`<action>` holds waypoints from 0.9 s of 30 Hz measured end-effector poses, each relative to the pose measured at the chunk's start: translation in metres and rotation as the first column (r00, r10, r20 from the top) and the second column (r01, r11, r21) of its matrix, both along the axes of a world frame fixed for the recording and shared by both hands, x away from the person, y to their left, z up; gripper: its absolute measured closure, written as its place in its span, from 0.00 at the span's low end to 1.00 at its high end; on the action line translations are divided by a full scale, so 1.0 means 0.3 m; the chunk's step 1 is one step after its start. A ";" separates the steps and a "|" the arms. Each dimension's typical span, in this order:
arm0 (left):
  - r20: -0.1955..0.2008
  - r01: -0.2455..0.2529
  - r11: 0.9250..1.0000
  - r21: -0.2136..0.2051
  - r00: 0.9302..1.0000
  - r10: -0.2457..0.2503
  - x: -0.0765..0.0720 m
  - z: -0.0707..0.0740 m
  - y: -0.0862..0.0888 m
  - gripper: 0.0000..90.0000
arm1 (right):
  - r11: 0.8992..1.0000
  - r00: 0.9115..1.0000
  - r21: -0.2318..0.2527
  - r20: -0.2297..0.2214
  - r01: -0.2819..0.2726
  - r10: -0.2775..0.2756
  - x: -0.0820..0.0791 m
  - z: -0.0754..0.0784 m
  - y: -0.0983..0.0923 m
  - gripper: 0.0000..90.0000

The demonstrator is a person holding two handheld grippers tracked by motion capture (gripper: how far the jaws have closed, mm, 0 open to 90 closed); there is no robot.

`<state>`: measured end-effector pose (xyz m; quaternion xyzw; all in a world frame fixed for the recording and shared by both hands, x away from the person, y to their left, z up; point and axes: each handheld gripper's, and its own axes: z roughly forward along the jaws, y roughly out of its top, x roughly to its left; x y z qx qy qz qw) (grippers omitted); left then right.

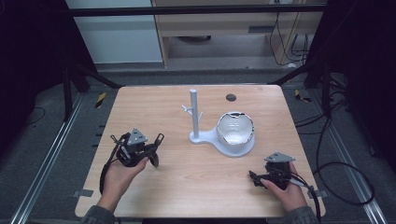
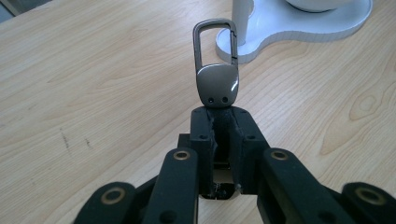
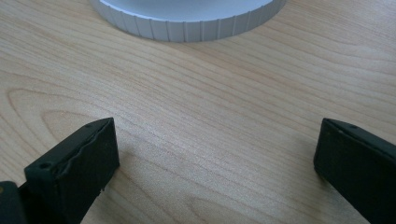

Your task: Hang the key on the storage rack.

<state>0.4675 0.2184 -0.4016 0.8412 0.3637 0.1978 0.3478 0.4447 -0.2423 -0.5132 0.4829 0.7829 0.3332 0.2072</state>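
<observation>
1. High view: a wood table point(image 1: 187, 186) sits in the middle. A person's two hands come in from the bottom, each with a gripper.
2. High view: the left gripper point(image 1: 156, 149) is on the left side of the table, up off the wood. It holds a small dark clip point(image 1: 159, 138), which is hard to see from here.
3. High view: the right gripper point(image 1: 253, 177) is low at the right side of the table, pointing left.
4. High view: a white stand point(image 1: 223, 140) is near the middle. It has a tall post point(image 1: 194, 112) with little pegs and a round base. A shiny bowl point(image 1: 235, 128) sits on the base, to the right of the post.
5. High view: the stand lies between the two grippers and farther back. Both grippers are apart from it.
6. Left gripper view: the two black jaws are squeezed tight on the bottom of the clip point(image 2: 217, 65). The clip is grey metal with a long loop on top. It sticks straight out past the jaws. Its loop points to the foot of the post point(image 2: 243, 21) and the white base point(image 2: 299, 28). The clip does not touch the stand.
7. Right gripper view: the two black jaws are wide apart. Between them is bare wood point(image 3: 210, 154). The ribbed white edge of the base point(image 3: 187, 23) is near, just ahead.
</observation>
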 end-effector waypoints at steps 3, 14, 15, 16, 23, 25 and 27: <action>-0.004 0.011 1.000 0.004 1.000 -0.011 -0.001 -0.004 -0.012 0.89 | 1.000 1.000 0.000 0.000 0.000 0.000 0.000 0.000 0.000 0.00; 0.000 0.031 1.000 0.002 1.000 -0.031 -0.006 -0.005 -0.058 0.89 | 1.000 1.000 0.000 0.000 0.000 0.000 0.000 0.000 0.000 0.00; 0.000 0.033 0.999 0.001 0.999 -0.033 -0.007 -0.005 -0.061 0.89 | 1.000 1.000 0.000 0.000 0.000 0.000 0.000 0.000 0.000 0.00; 0.001 0.033 0.999 0.000 0.999 -0.033 -0.007 -0.005 -0.065 0.89 | 1.000 1.000 0.000 0.000 0.000 0.000 0.000 0.000 0.000 0.00; 0.008 0.050 0.999 0.000 0.999 -0.050 -0.014 -0.001 -0.091 0.89 | 1.000 1.000 0.000 0.000 0.000 0.000 0.000 0.000 0.000 0.00; 0.009 0.053 0.999 -0.001 0.999 -0.053 -0.015 0.000 -0.098 0.89 | 1.000 1.000 0.000 0.000 0.000 0.000 0.000 0.000 0.000 0.00; 0.008 0.058 0.998 -0.002 0.998 -0.058 -0.016 0.001 -0.105 0.89 | 1.000 1.000 0.000 0.000 0.000 0.000 0.000 0.000 0.000 0.00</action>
